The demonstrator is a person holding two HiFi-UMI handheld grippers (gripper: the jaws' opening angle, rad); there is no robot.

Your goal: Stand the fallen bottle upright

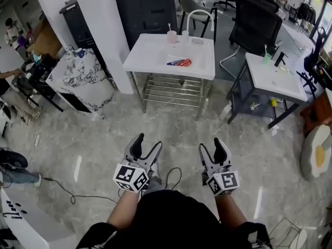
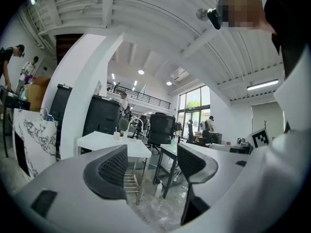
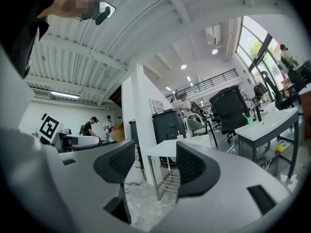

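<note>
On the white counter [image 1: 150,56], toward its front edge and right of middle: the fallen bottle [image 1: 179,62], flat on its side, red-orange with a blue end, lengthwise roughly along that edge. Touched by nothing. At the counter's back edge, a pink cup [image 1: 171,36] with a stick standing in it, and just beside it to the right a white arched faucet [image 1: 199,15]. Under the counter, a wire shelf [image 1: 171,90].

Well short of the counter, low in the head view over the marbled floor [image 1: 171,123]: left claw [image 1: 149,143] and right claw [image 1: 211,145], side by side and apart, both pointing toward the counter, each with its marker cube nearest the person.

Left claw [image 2: 151,163] in its own view: jaws spread wide, ribbed pads facing each other, only floor and the counter's legs in the gap, nothing pinched. Right claw [image 3: 153,163] in its own view: likewise spread, empty, with the counter's front corner and wire shelf in the gap. Bottle too small to make out in either gripper view.

To the right of the counter, a second counter [image 1: 270,79] with a green cup [image 1: 267,58] near its back edge. Behind, between the two, a black office chair [image 1: 257,22]. To the left, a marbled block [image 1: 78,79] against the white pillar.
</note>
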